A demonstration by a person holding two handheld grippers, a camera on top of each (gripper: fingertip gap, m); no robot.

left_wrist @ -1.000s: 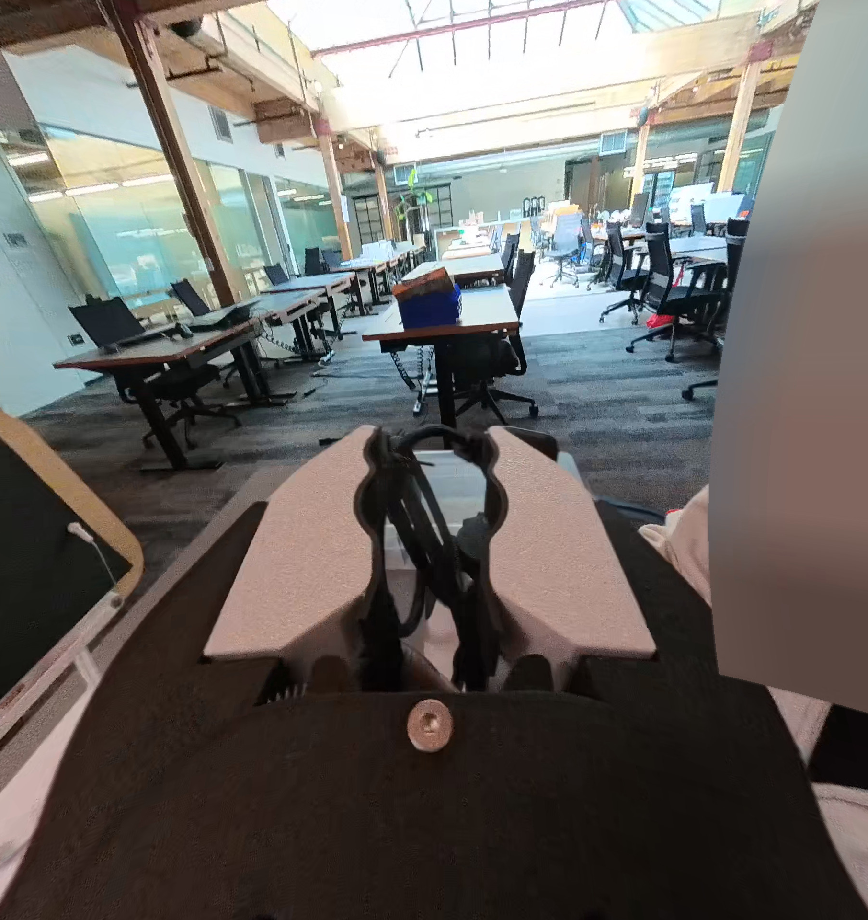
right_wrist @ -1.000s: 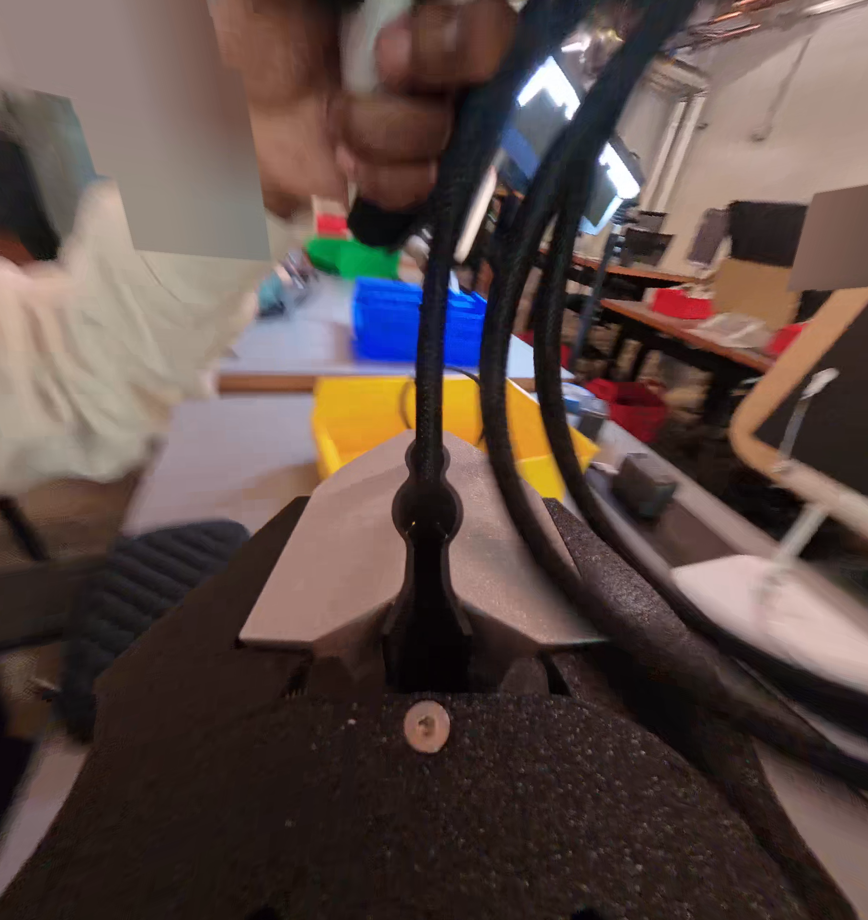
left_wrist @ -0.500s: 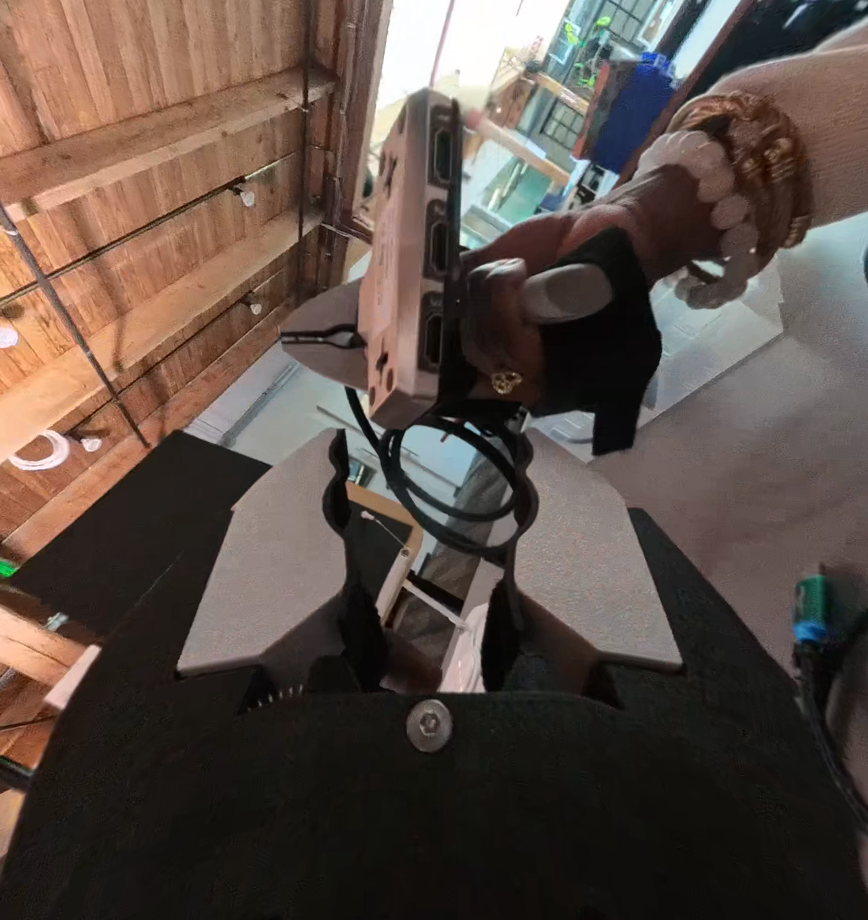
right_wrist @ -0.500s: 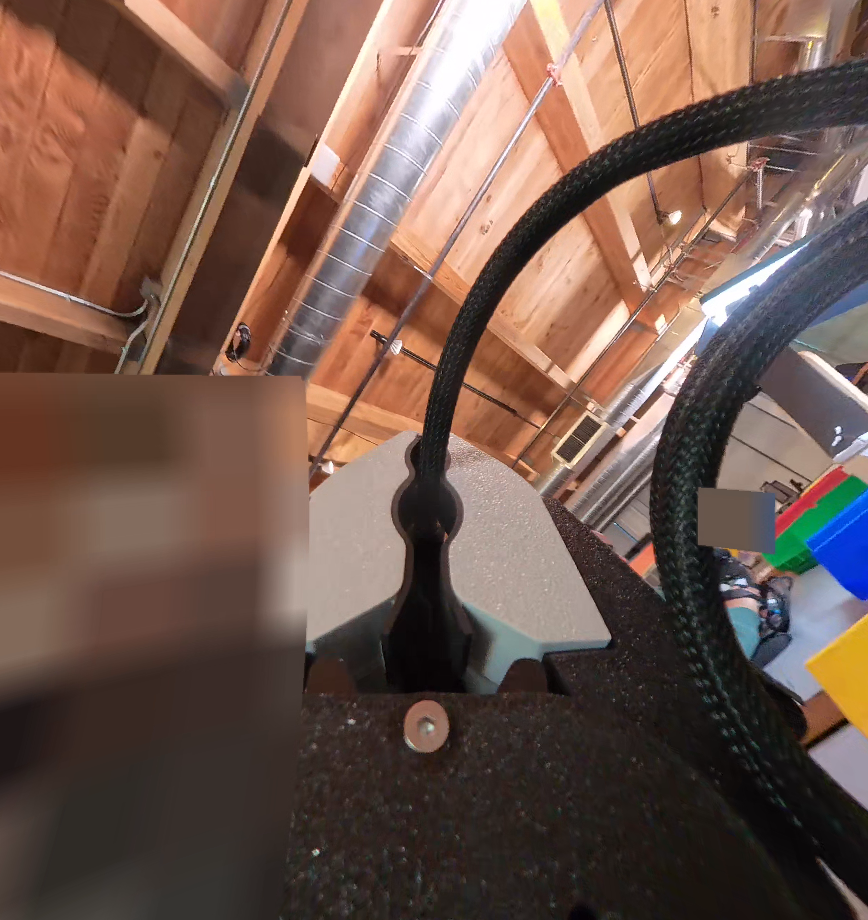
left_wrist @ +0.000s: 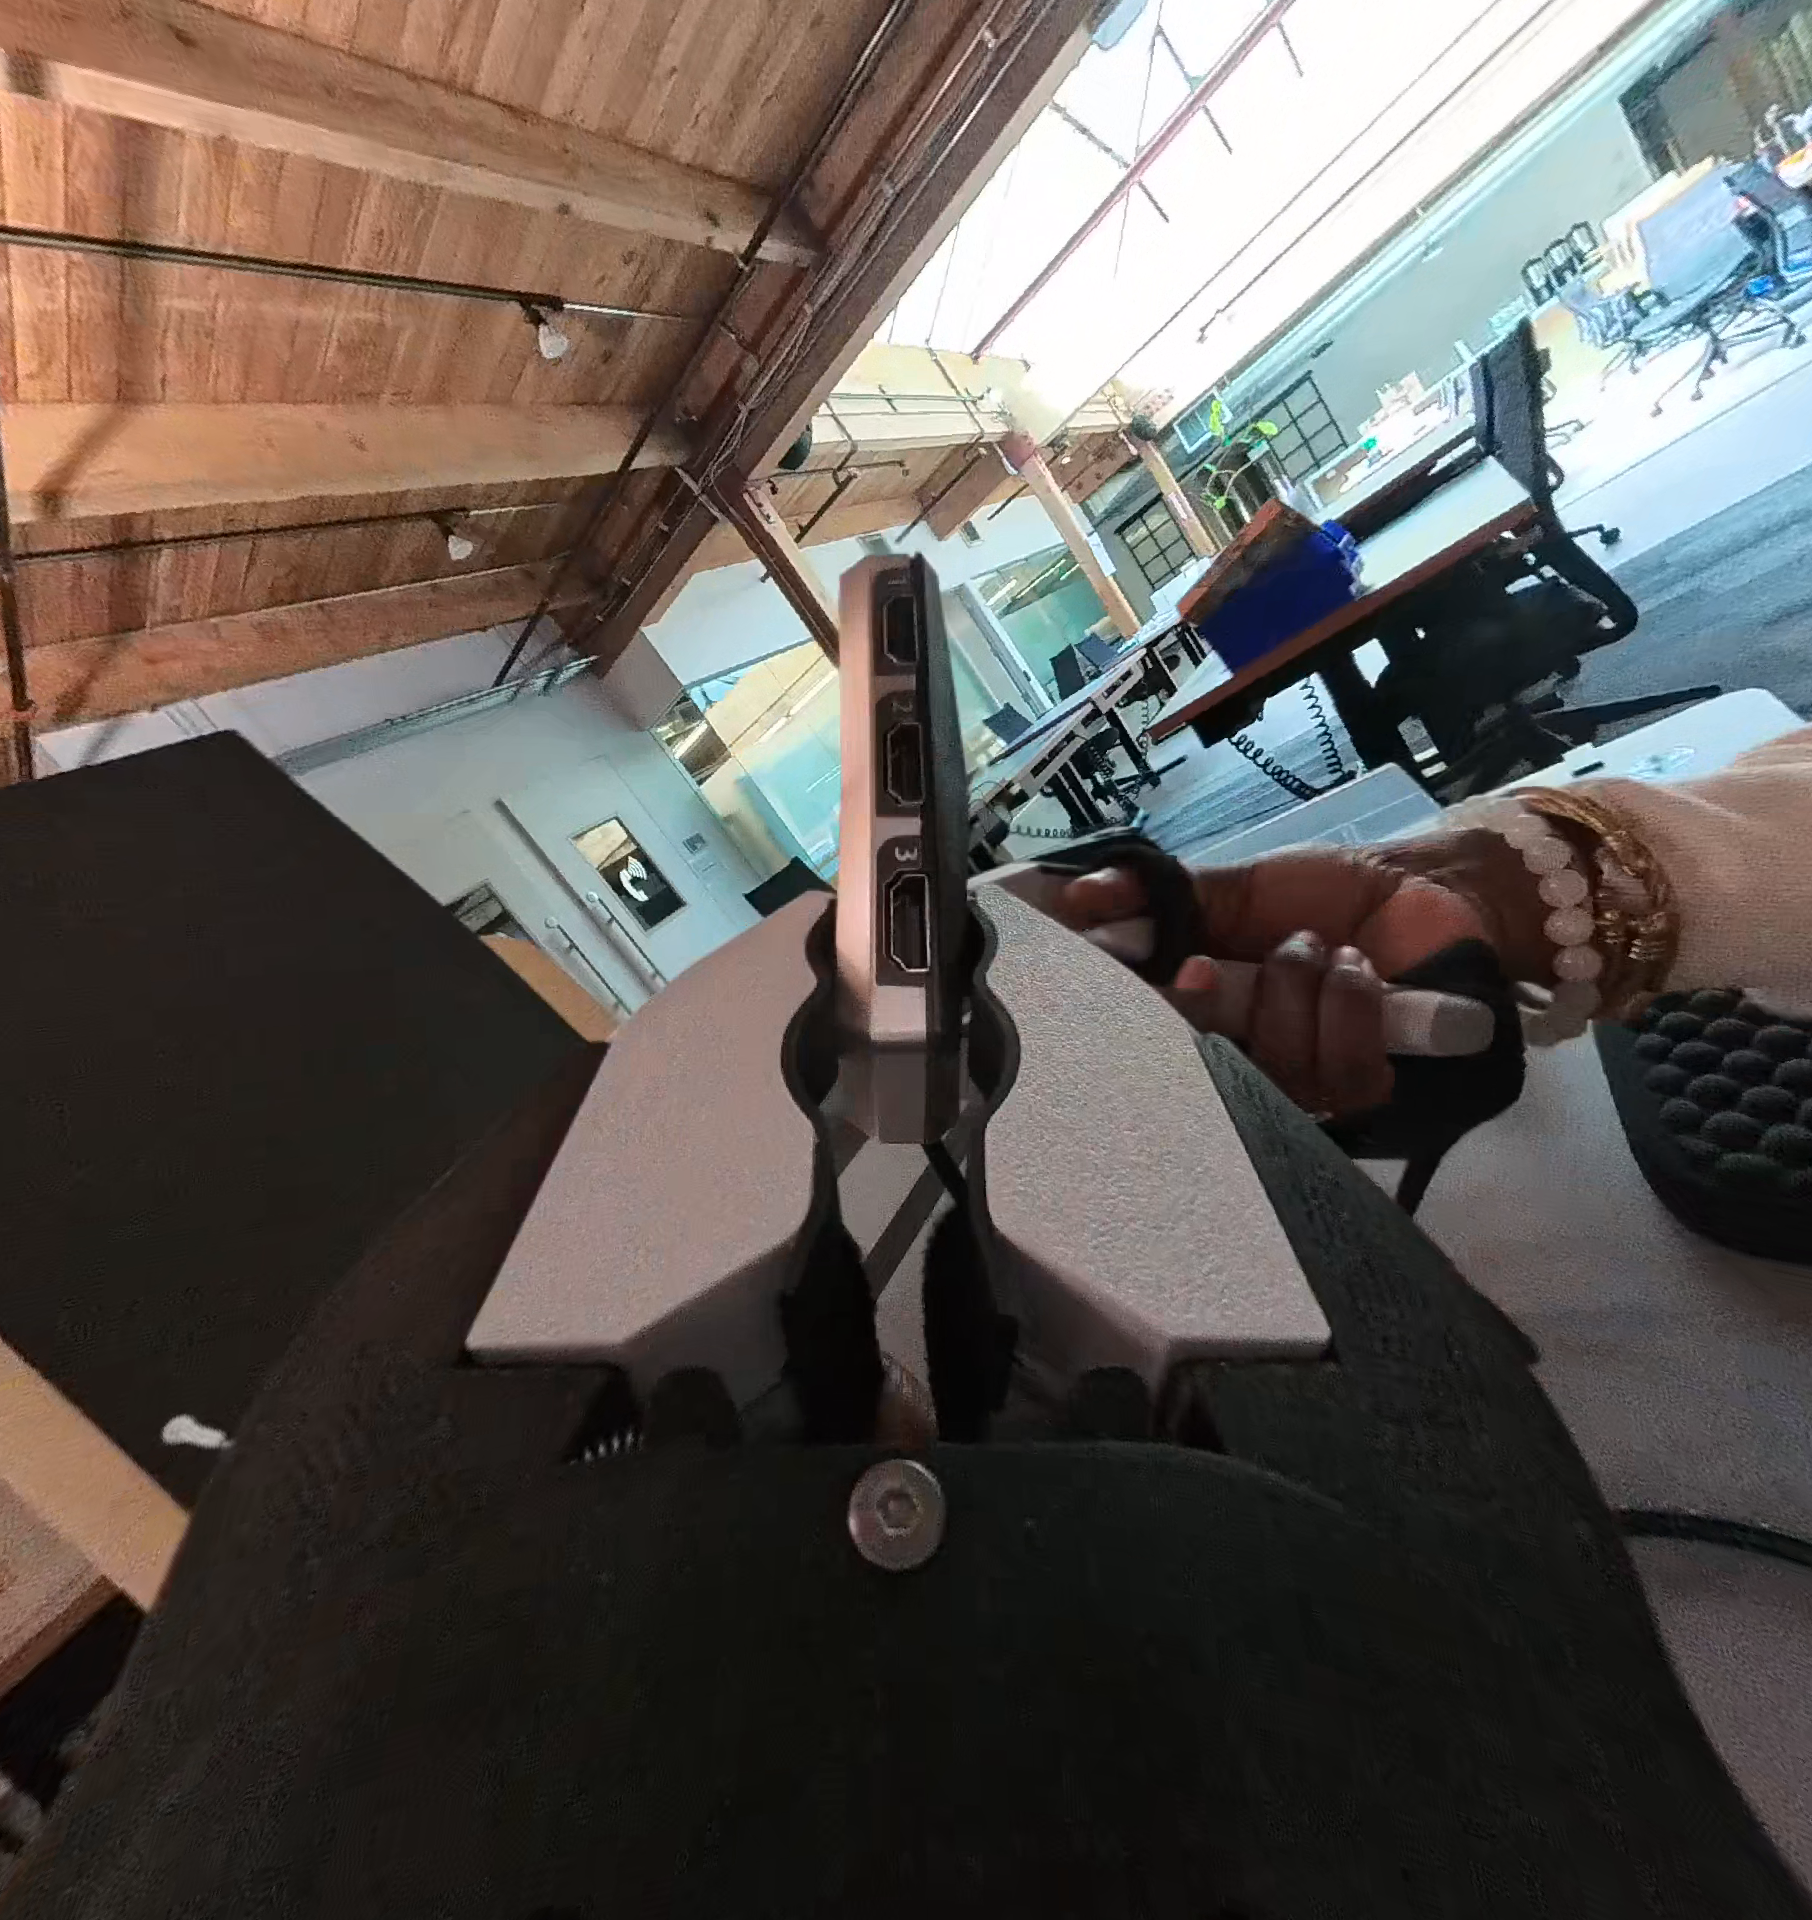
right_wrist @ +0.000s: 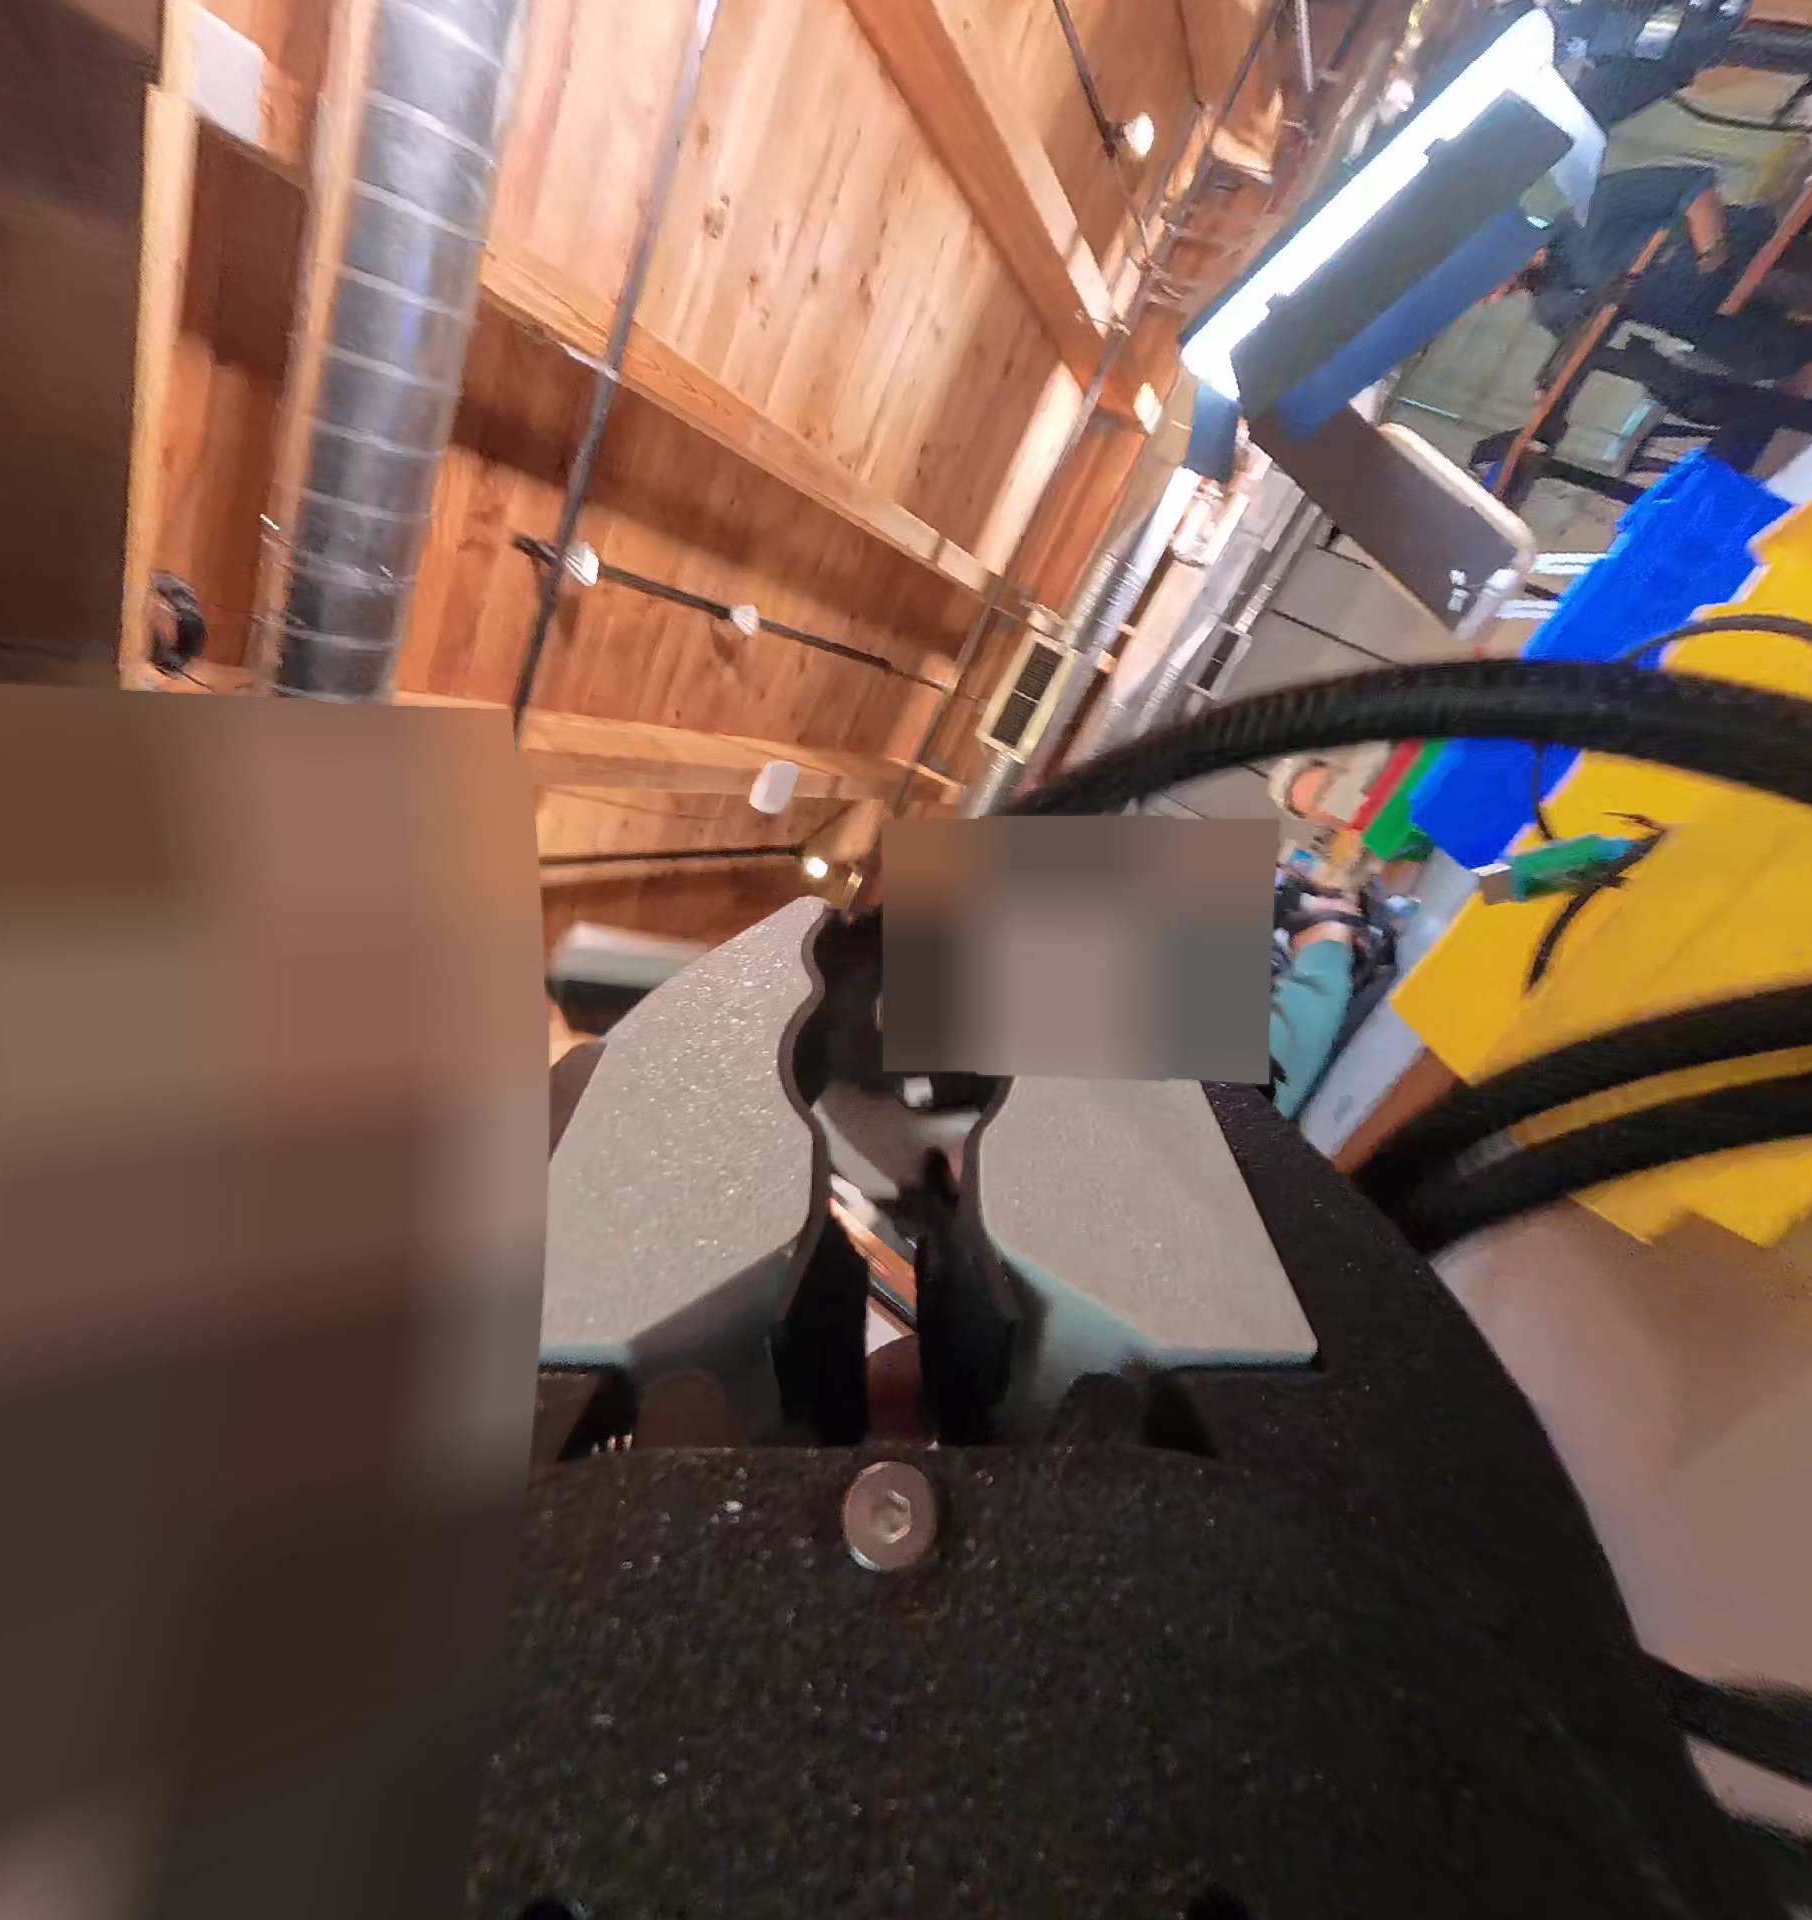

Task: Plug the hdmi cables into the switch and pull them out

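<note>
The switch (left_wrist: 897, 831) stands on edge between the fingers of the left gripper (left_wrist: 897, 997), which is pinching its lower end, raised off the tabletop (left_wrist: 1660, 1382). Its narrow face with three ports in a row looks back at the left wrist camera, and all three ports look empty. A thin dark lead hangs from its lower end down between the fingers.

In the left wrist view a hand (left_wrist: 1317, 966) wearing bead bracelets grips a handle just right of the switch; it seems to be the one working the other gripper. The right gripper (right_wrist: 902, 1049) is spread a little, with nothing surely between its fingers; a mosaic patch covers one tip, so a plug there cannot be ruled out. Braided black cables (right_wrist: 1504, 717) arc past its right side, in front of a yellow bin (right_wrist: 1712, 987) and a blue bin (right_wrist: 1650, 592). A green-bodied plug (right_wrist: 1556, 868) on a thin lead hangs before the yellow bin.

By the look of it no cable is plugged in yet, so the step in hand is probably to pick up a plug end with the right gripper. To do it well, take the plug by its moulded body, not the braid, so it cannot swivel. Keep the switch clamped firmly and its port face square to the incoming plug. Line up the plug's wide side with the port's, then push straight along the port axis. A slanted push could lever the switch out of the left gripper's hold.
</note>
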